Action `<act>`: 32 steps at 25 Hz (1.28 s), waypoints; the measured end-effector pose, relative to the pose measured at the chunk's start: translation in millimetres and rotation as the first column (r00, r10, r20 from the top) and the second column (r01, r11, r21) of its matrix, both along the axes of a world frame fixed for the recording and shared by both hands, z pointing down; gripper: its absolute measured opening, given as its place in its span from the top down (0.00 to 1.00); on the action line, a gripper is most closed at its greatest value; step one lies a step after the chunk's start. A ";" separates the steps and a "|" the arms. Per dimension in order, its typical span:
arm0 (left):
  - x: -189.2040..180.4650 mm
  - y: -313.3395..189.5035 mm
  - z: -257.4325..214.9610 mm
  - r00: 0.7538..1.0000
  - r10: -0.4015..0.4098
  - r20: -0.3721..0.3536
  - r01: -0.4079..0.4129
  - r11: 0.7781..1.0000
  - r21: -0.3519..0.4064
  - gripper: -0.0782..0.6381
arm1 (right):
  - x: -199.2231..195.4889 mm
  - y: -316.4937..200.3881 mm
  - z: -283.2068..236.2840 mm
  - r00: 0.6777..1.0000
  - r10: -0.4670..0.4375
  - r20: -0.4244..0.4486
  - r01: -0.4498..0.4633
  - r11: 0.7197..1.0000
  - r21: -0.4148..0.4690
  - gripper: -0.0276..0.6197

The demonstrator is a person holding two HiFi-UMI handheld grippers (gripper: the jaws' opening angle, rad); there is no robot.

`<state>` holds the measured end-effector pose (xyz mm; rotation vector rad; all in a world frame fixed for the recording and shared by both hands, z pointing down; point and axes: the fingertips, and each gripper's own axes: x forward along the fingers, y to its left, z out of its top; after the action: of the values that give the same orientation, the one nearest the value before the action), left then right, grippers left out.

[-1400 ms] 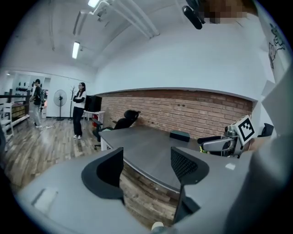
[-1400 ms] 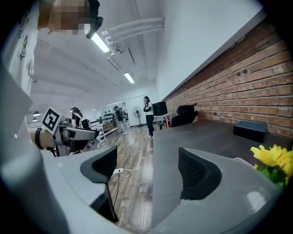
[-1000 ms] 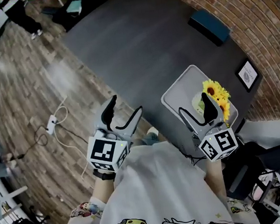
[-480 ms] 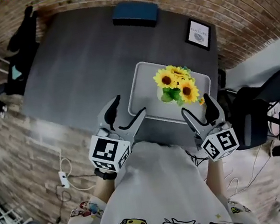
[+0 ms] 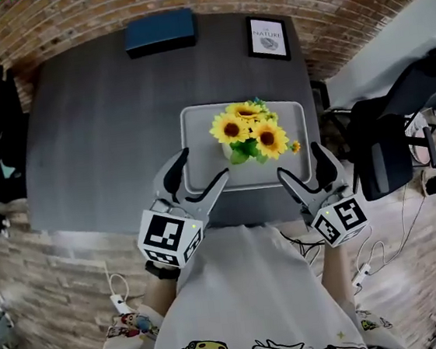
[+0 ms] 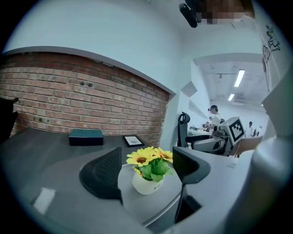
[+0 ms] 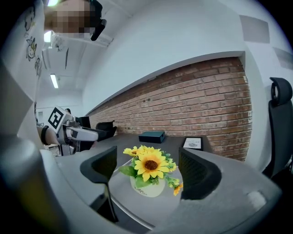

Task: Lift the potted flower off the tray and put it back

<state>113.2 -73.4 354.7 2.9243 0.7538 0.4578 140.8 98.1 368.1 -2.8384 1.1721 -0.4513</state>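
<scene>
A small white pot of yellow sunflowers (image 5: pixel 248 131) stands upright on a grey tray (image 5: pixel 196 117) near the front edge of a dark table (image 5: pixel 95 129). My left gripper (image 5: pixel 200 172) is open at the tray's near-left corner, short of the pot. The right gripper (image 5: pixel 301 164) is open at the near-right corner, also apart from the pot. Nothing lies between either pair of jaws. In the left gripper view the flower pot (image 6: pixel 149 173) sits ahead, framed by the open jaws. The right gripper view shows the pot (image 7: pixel 149 176) the same way.
A dark blue box (image 5: pixel 159 32) and a framed picture (image 5: pixel 267 37) sit at the table's far edge against a brick wall. A black office chair (image 5: pixel 390 142) stands right of the table. Cables lie on the floor at the lower left and right.
The view has swung so the table and tray now lie straight ahead. Both grippers have come round to face the tray's near corners, jaws still open.
</scene>
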 end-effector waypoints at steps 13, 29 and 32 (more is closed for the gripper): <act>-0.7 8.4 14.7 0.998 0.055 0.026 -0.055 0.998 0.005 0.40 | 3.1 -2.4 8.6 1.000 -0.026 0.011 0.026 0.999 -0.021 0.31; 1.9 26.1 54.2 0.985 0.148 0.086 -0.148 0.989 -0.004 0.39 | 10.0 -17.8 47.5 0.987 -0.155 0.043 0.158 0.982 -0.107 0.27; 5.1 28.0 62.9 0.982 0.165 0.088 -0.166 0.986 -0.006 0.39 | 13.7 -22.4 56.2 0.983 -0.174 0.054 0.179 0.977 -0.118 0.27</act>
<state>118.3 -45.4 417.6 2.8328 0.9887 0.5978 154.5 75.7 424.3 -2.8188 1.4437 -0.6107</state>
